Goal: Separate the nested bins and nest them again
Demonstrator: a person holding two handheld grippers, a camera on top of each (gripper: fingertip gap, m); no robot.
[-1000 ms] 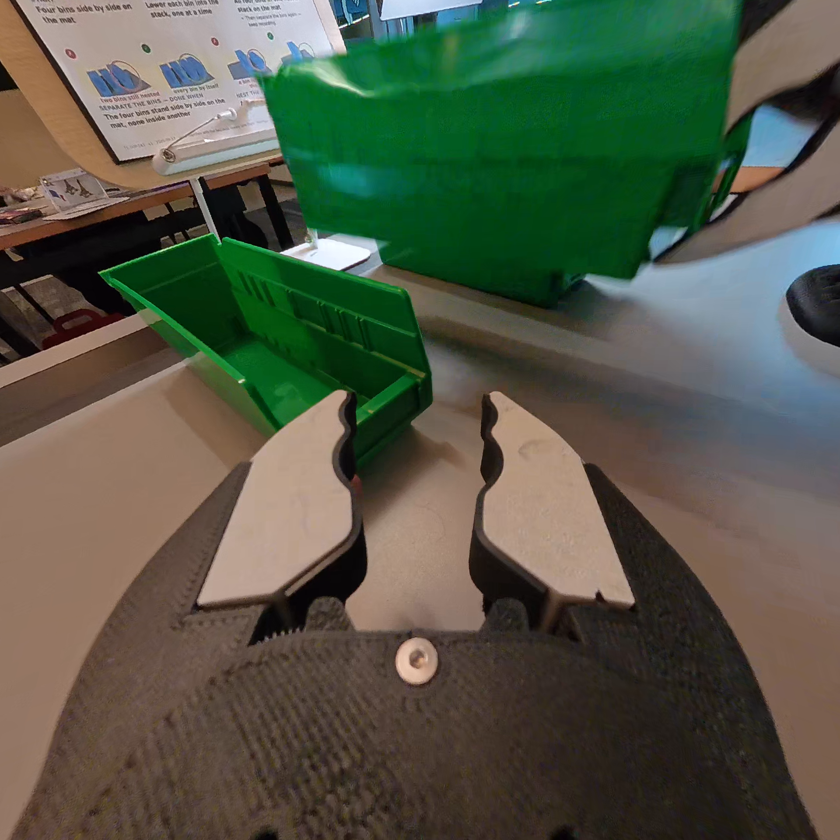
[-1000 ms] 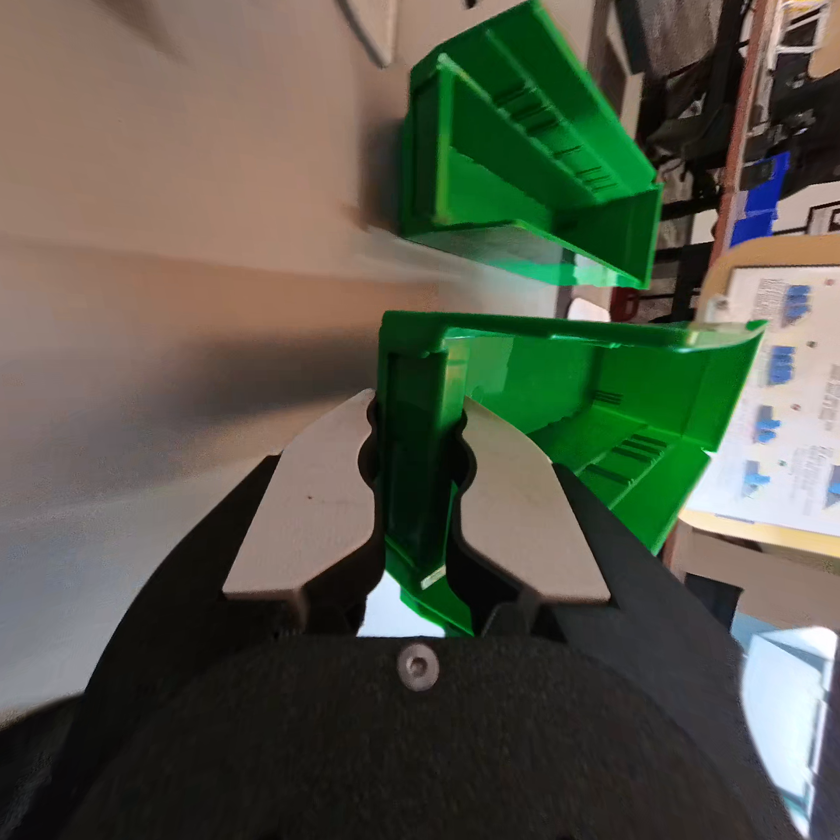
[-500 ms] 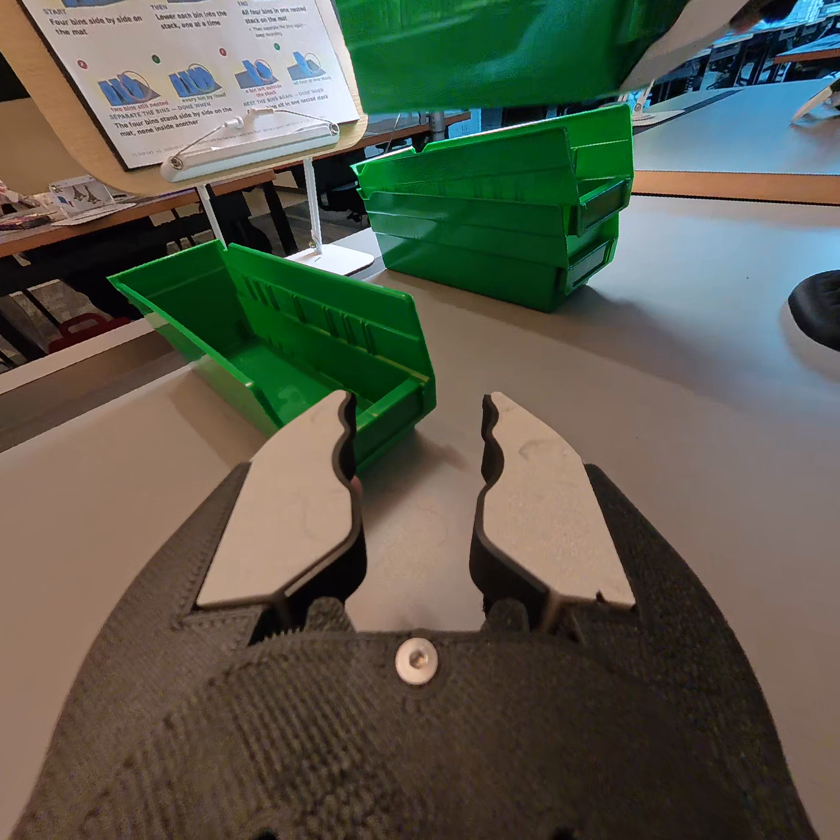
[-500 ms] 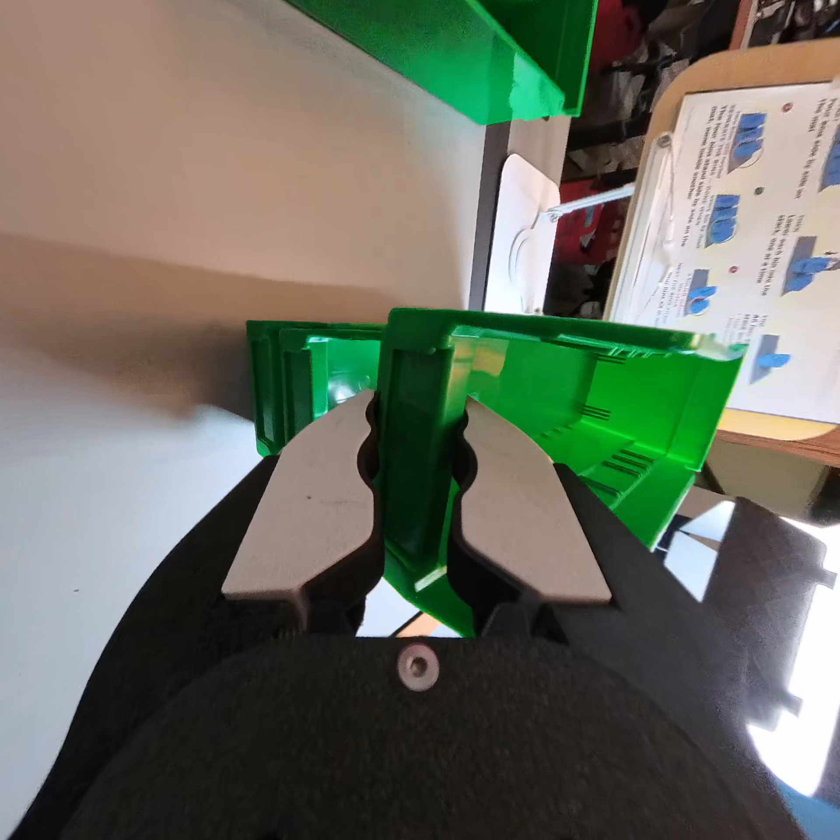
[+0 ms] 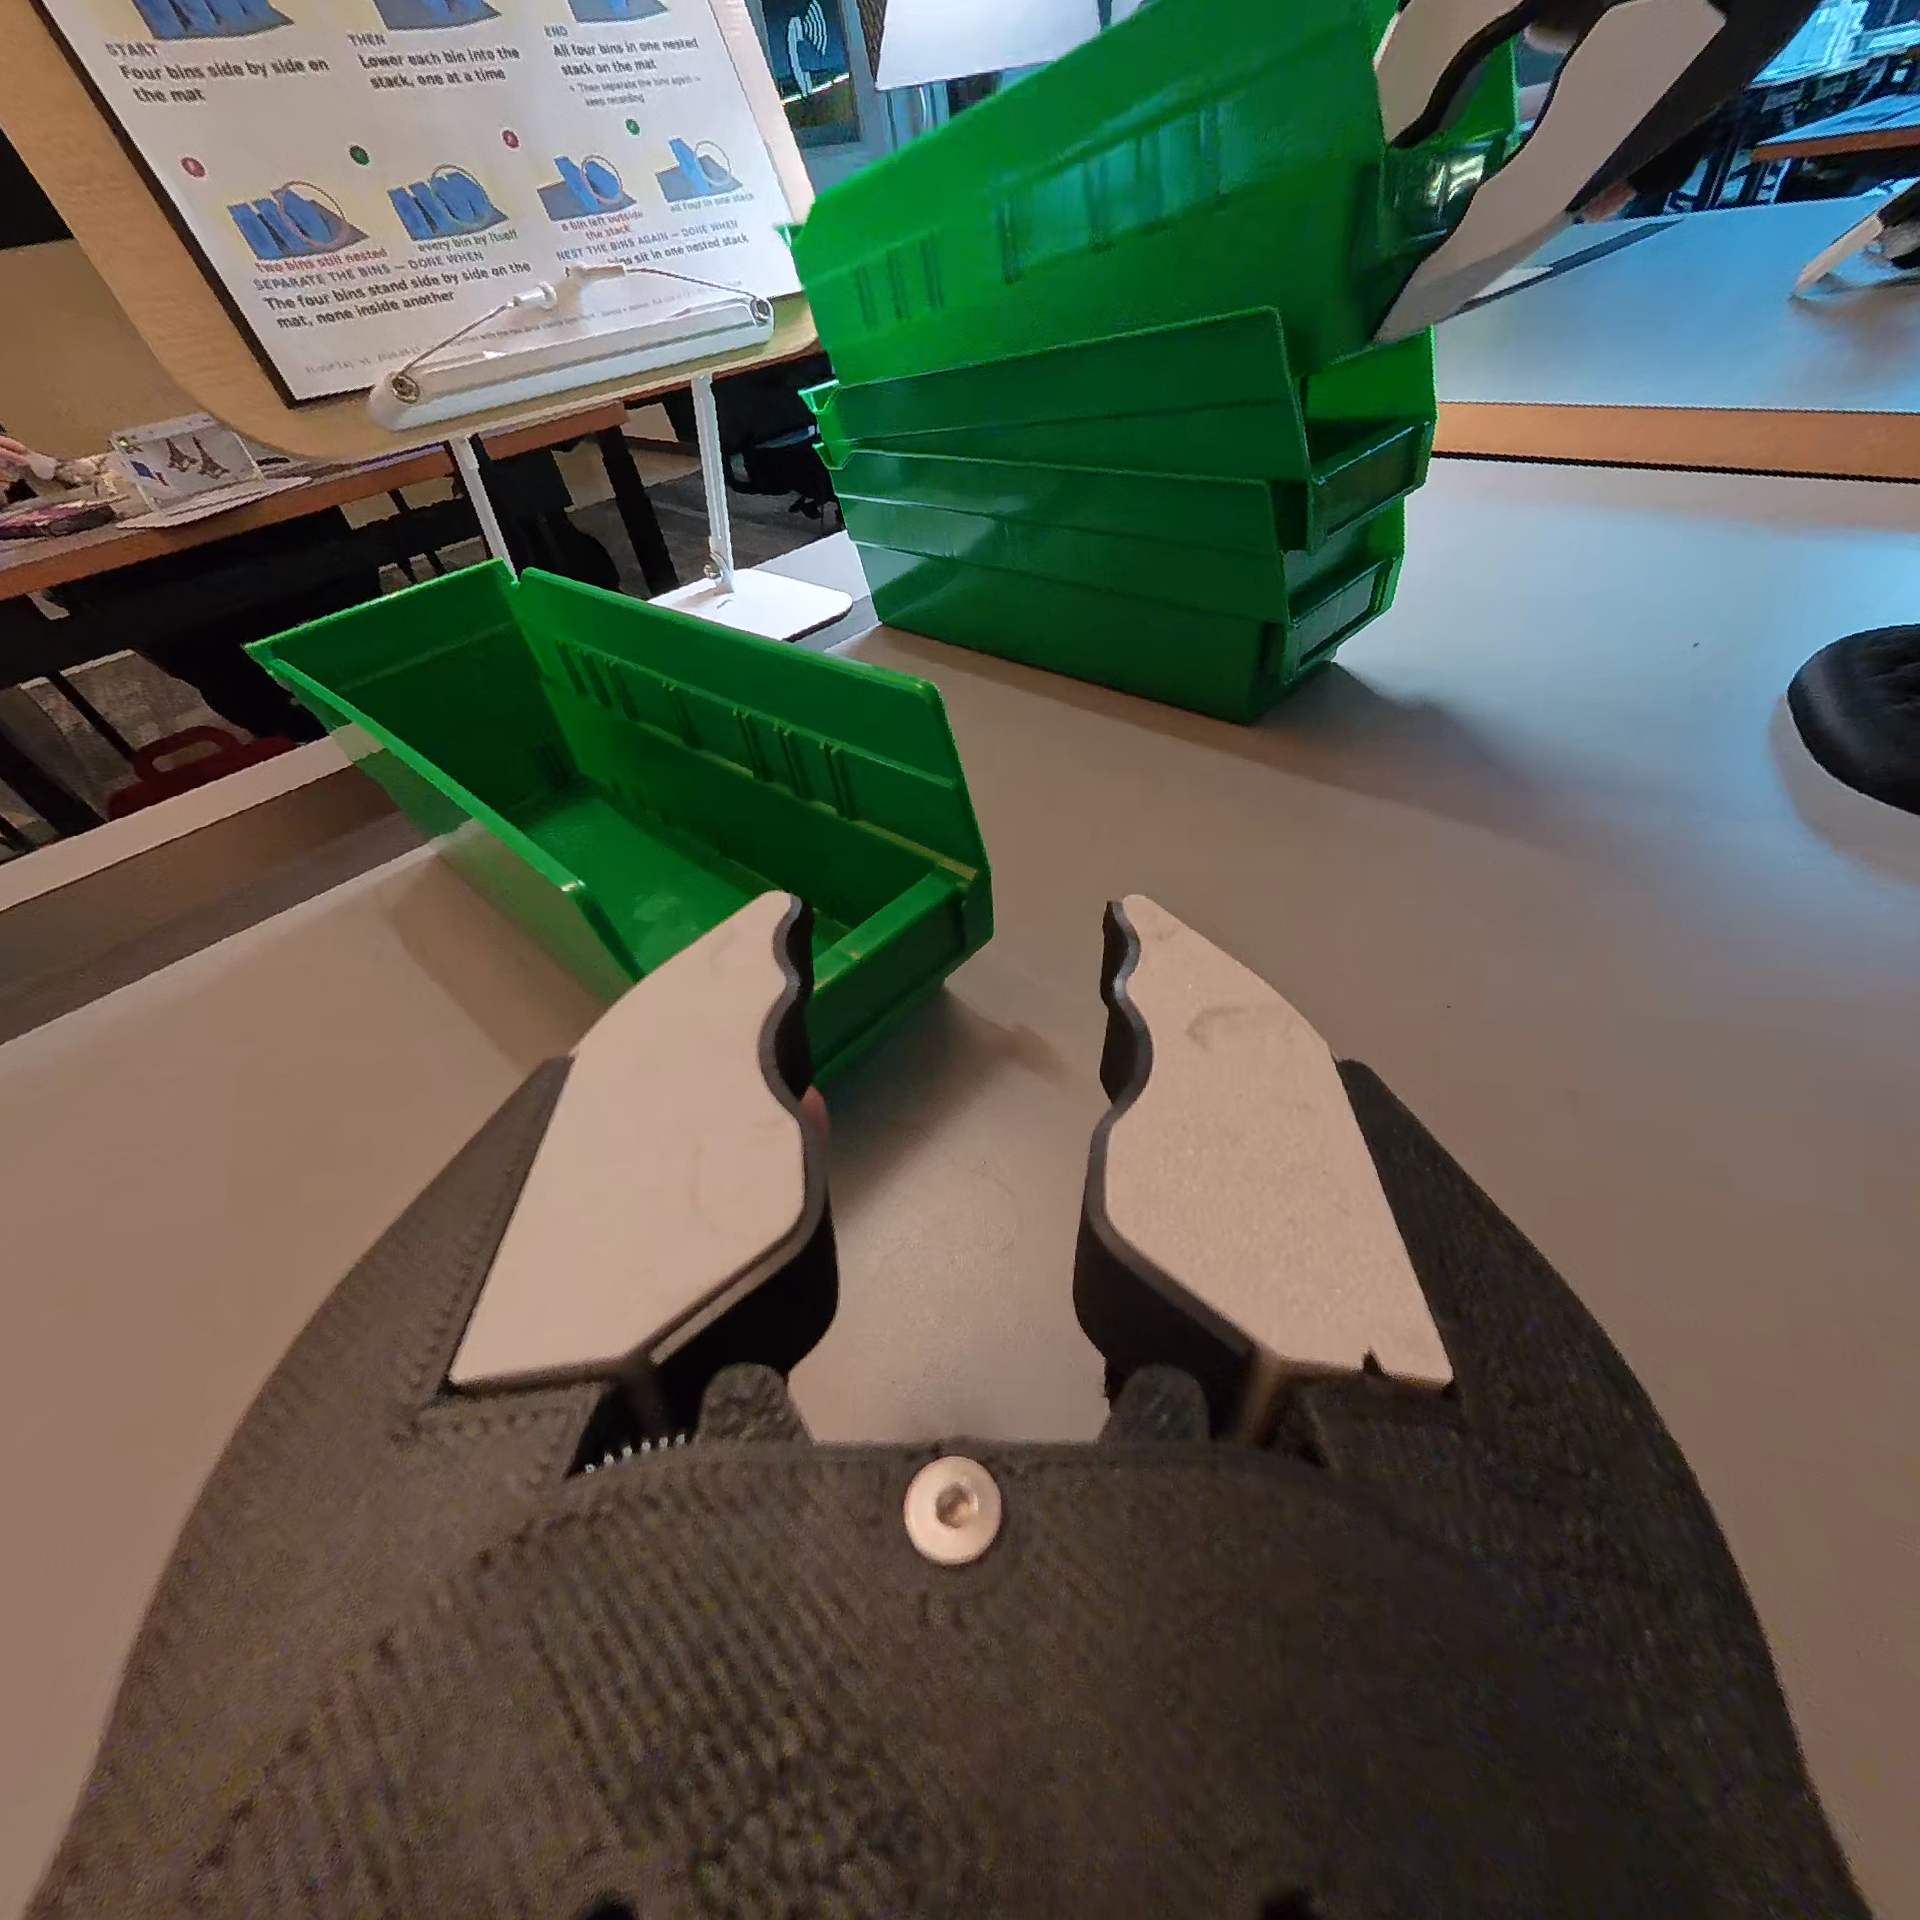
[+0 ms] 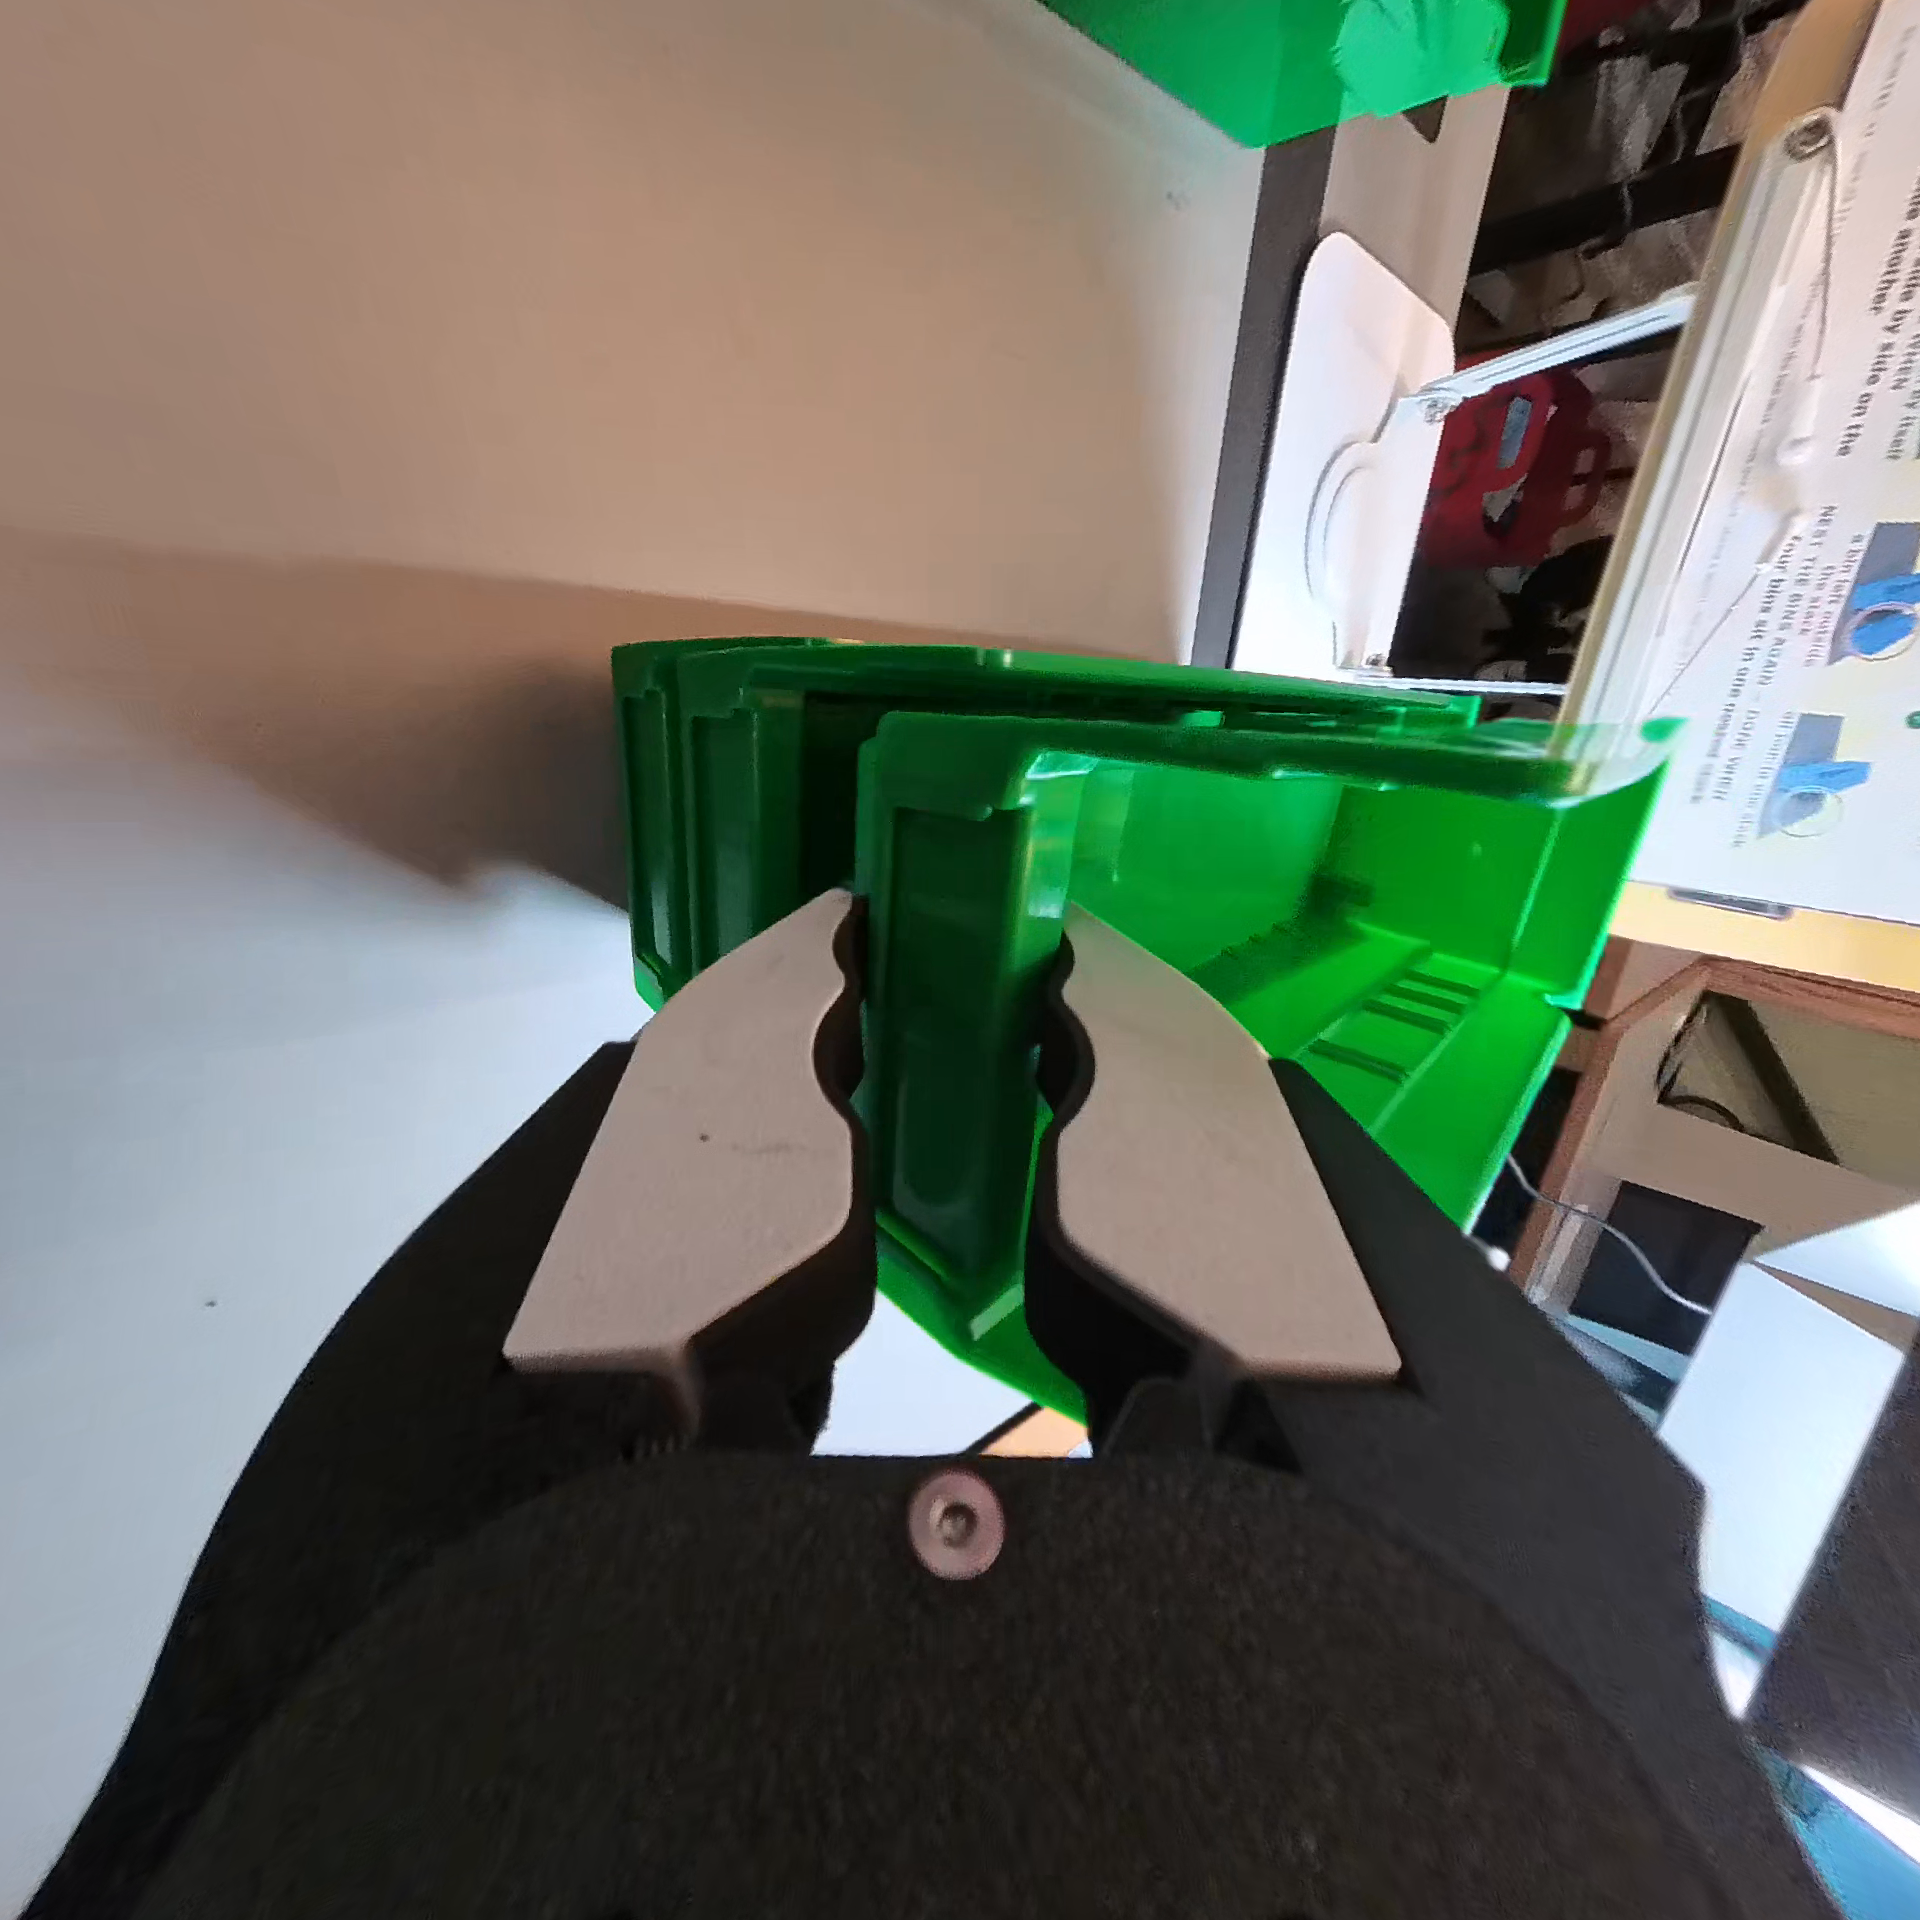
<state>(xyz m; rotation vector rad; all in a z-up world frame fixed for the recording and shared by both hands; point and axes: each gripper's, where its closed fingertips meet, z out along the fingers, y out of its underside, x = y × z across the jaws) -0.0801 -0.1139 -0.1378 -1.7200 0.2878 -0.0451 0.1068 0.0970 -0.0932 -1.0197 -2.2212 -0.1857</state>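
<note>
My right gripper [image 6: 956, 935] is shut on the front wall of a green bin [image 6: 1351, 935]. In the left wrist view this held bin [image 5: 1091, 197] tilts over a stack of nested green bins [image 5: 1122, 540] at the far side of the table, with the right gripper [image 5: 1496, 114] at its right end. In the right wrist view the stack [image 6: 727, 748] lies just beyond the held bin. A single green bin [image 5: 665, 790] stands alone on the table. My left gripper [image 5: 951, 925] is open and empty, just in front of that bin's near end.
An instruction board on a white stand [image 5: 582, 332] rises behind the lone bin. A black round object [image 5: 1860, 717] lies at the table's right edge. Other tables and clutter are in the background. The single bin shows at the top of the right wrist view [image 6: 1299, 52]. Tip to tip, the grippers are about 30 cm apart.
The right gripper has carried the held bin from above the lone bin across to the stack and lowered it onto the stack's top. The left gripper has stayed in place, open.
</note>
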